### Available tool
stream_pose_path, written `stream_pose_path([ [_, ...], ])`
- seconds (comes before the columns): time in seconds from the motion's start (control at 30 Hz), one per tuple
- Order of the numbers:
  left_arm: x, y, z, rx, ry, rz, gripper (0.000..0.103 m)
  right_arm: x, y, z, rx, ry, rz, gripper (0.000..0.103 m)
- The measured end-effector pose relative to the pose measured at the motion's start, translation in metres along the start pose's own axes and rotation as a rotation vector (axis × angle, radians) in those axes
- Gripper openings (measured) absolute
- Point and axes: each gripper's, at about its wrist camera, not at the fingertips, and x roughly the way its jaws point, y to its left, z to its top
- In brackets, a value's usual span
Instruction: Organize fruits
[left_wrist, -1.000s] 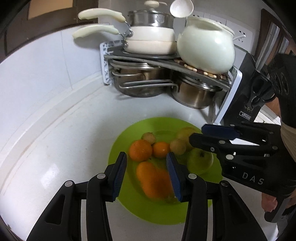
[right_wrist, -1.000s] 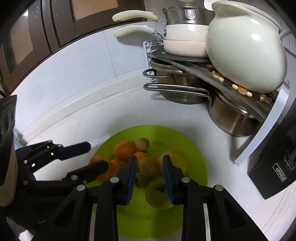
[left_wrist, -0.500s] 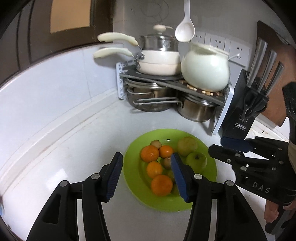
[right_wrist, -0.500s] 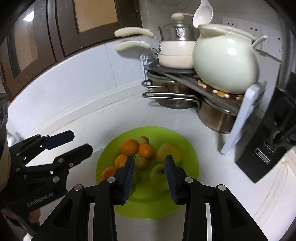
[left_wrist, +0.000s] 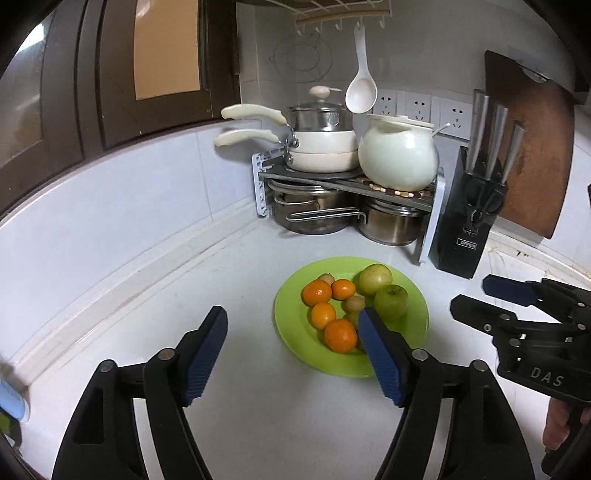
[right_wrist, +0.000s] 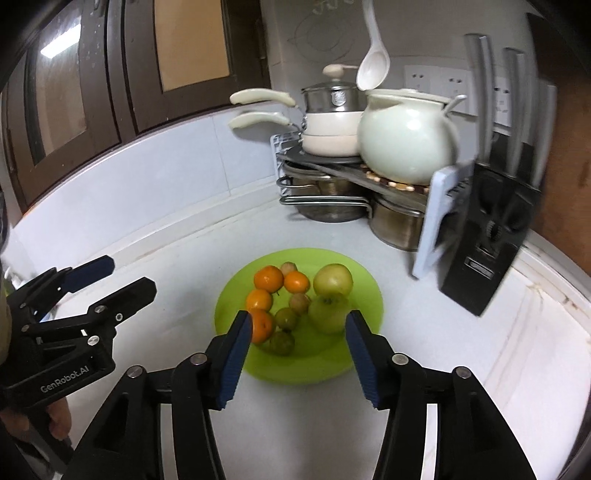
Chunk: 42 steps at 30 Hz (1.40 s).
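Green plate (right_wrist: 362, 354) of fruit lies at twelve o'clock from both grippers, nearer the right gripper (right_wrist: 298, 325); left gripper (left_wrist: 291, 325) sits beside it; both jaws, just opened, stand spread and empty.

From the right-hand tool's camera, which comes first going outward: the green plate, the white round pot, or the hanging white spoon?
1. Green plate, just ahead of the right tool, on the counter.
2. White round pot, farther back, on the rack.
3. Hanging white spoon, on the wall behind.

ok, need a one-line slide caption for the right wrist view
Right gripper, jaws just opened and empty, above a green plate of oranges and apples on a kitchen counter.
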Motion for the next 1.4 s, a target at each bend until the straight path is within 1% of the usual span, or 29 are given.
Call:
stream_pose_path([
  [0.07,-0.008,0.000,-0.005,-0.003,-0.010,-0.011,0.077,-0.013,0.002,-0.007,0.010,-0.020,-0.020,0.061],
  [0.13,-0.019,-0.002,-0.011,-0.006,-0.017,-0.015,0.080,-0.023,0.004,-0.013,0.016,-0.036,-0.034,0.064],
  [0.27,-0.039,-0.008,-0.021,-0.009,-0.037,-0.002,0.085,-0.046,0.006,-0.025,0.008,-0.059,-0.045,0.067],
  [0.43,-0.068,-0.016,-0.035,-0.049,-0.047,0.009,0.090,-0.070,0.005,-0.037,-0.013,-0.072,-0.035,0.070],
  [0.5,-0.080,-0.021,-0.040,-0.053,-0.056,0.017,0.093,-0.082,0.005,-0.043,-0.020,-0.076,-0.027,0.070],
  [0.57,-0.094,-0.027,-0.046,-0.058,-0.060,0.026,0.093,-0.093,0.004,-0.049,-0.029,-0.082,-0.029,0.073],
  [0.7,-0.116,-0.037,-0.056,-0.073,-0.069,0.033,0.098,-0.114,0.005,-0.059,-0.037,-0.093,-0.024,0.074],
  [0.77,-0.126,-0.040,-0.062,-0.077,-0.071,0.036,0.099,-0.126,0.005,-0.066,-0.035,-0.098,-0.018,0.078],
  [0.87,-0.141,-0.045,-0.070,-0.084,-0.079,0.042,0.101,-0.141,0.006,-0.077,-0.042,-0.105,-0.022,0.079],
  [0.97,-0.156,-0.049,-0.078,-0.092,-0.086,0.046,0.103,-0.153,0.006,-0.086,-0.042,-0.104,-0.020,0.081],
  [1.23,-0.189,-0.058,-0.093,-0.091,-0.107,0.066,0.103,-0.177,0.007,-0.106,-0.050,-0.108,0.008,0.081],
  [1.4,-0.200,-0.063,-0.098,-0.084,-0.117,0.086,0.103,-0.188,0.006,-0.114,-0.051,-0.110,0.017,0.081],
])
